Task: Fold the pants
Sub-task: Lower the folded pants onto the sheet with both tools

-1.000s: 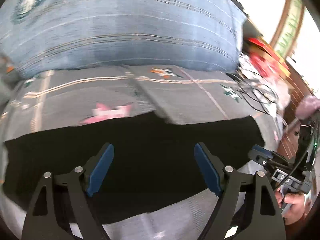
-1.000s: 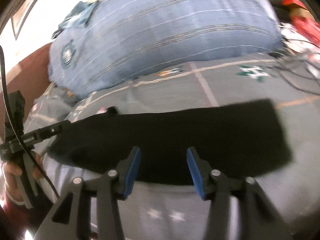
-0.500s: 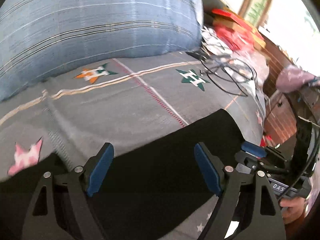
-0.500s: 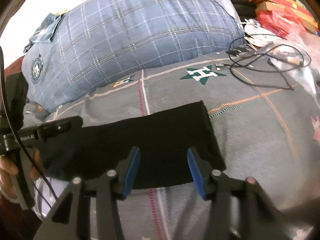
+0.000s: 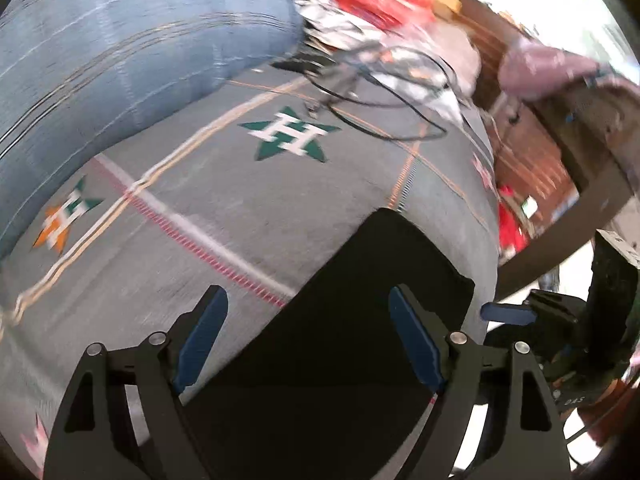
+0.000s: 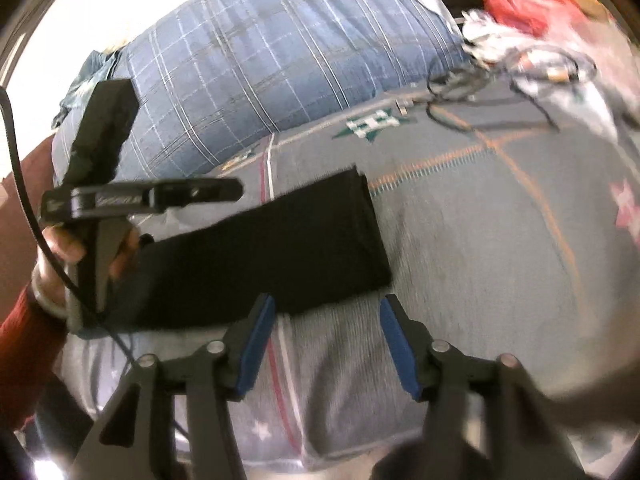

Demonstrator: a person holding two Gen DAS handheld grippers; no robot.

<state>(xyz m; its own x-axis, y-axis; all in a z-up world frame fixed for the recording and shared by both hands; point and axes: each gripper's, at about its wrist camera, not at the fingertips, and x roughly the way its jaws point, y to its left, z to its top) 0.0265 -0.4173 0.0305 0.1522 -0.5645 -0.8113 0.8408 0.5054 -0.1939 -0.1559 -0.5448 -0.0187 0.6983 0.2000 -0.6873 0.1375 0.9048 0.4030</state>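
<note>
Grey quilt [image 5: 248, 216] with star patches fills far more of both views than a second ago, because both cameras have swung along the black pants [image 6: 280, 248] toward their right end. In the left wrist view the pants now run from under and between the jaws out to a squared end just ahead and right of them; earlier they lay as a wide band across the whole frame. In the right wrist view that end sits just ahead of the jaws, slightly left. Blue plaid pillow [image 6: 280, 60] lies well beyond. Left gripper [image 5: 308, 340] has its jaws wide apart, holding nothing. Right gripper [image 6: 326, 344] is likewise spread and empty. Judging by this, both are lining up on the end for the next fold, with no grasp made yet.
</note>
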